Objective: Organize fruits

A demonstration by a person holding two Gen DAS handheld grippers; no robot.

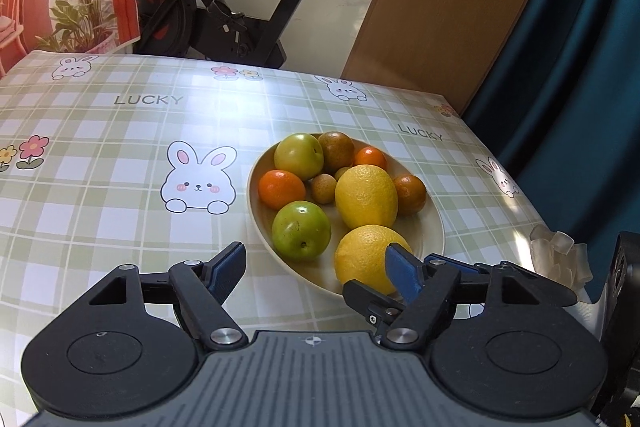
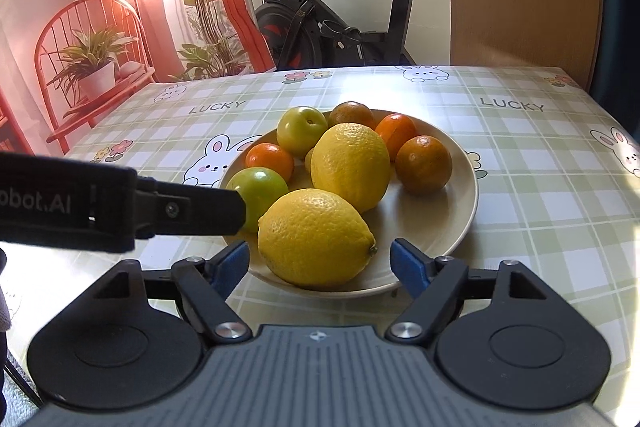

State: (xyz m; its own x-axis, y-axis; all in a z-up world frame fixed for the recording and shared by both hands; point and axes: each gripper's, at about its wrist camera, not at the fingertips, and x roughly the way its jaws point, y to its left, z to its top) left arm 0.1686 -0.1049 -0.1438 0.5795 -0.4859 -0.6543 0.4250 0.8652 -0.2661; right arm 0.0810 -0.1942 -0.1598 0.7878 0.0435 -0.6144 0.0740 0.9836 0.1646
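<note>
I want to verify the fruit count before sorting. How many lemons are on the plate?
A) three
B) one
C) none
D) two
D: two large yellow lemons lie on the beige plate, the near lemon at the front edge and the far lemon just behind it, among smaller orange and green fruits.

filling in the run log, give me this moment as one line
left gripper: open, empty | right gripper: open, near lemon between fingers, unpressed | plate: all fruit on it
</note>
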